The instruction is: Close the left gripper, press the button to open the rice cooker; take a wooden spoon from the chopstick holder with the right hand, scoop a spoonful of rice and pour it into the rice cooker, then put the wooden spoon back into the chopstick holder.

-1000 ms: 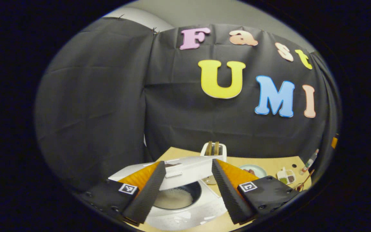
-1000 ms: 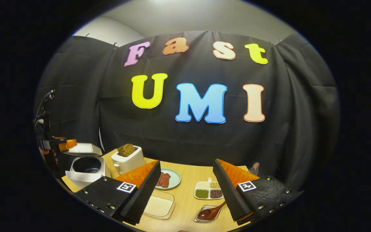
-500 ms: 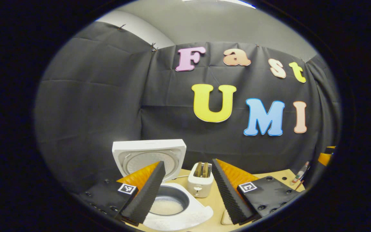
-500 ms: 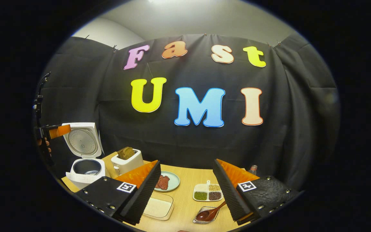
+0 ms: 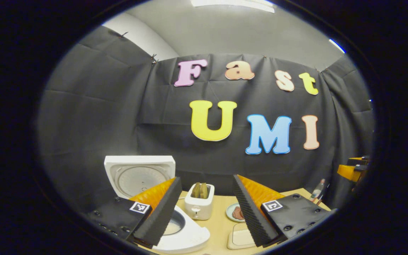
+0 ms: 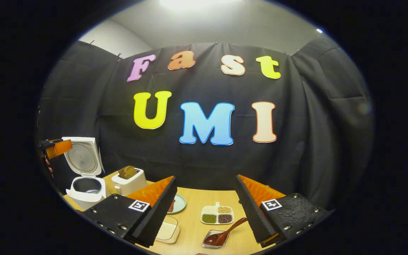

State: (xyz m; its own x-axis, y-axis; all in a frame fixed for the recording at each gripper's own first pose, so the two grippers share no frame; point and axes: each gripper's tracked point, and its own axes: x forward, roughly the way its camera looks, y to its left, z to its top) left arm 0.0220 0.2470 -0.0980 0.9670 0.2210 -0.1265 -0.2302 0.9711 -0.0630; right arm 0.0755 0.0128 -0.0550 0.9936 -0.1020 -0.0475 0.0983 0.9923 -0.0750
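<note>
- In the left gripper view the left gripper (image 5: 207, 212) has its fingers spread wide with nothing between them, raised above the tabletop (image 5: 221, 226).
- The rice cooker (image 5: 181, 233) sits at about 7 o'clock in that view, lid (image 5: 138, 175) standing upright and fully open; a second ago the lid was only partly lifted and lay low across the pot.
- Since then the left gripper has pulled up and back: the cooker's pot, once between its fingers, now lies behind the left finger, and the toaster (image 5: 199, 205) with bread in its slots shows between the fingers instead.
- A small plate (image 5: 234, 212) and a clear box (image 5: 241, 239) lie near 5 o'clock beside the right finger.
- In the right gripper view the right gripper (image 6: 205, 212) is also wide open and holding nothing, hovering over the tabletop (image 6: 193, 223).
- The wooden spoon (image 6: 225, 232) rests in a small clear tray at 6 o'clock, bowl down, handle angled toward the right finger, not touched.
- Just behind it sits a divided dish of grains (image 6: 217, 216); compared with a second ago these things sit slightly lower and leftward in view.
- The open rice cooker (image 6: 85, 189) stands at 9 o'clock, the other gripper (image 6: 56, 148) beside its lid.
</note>
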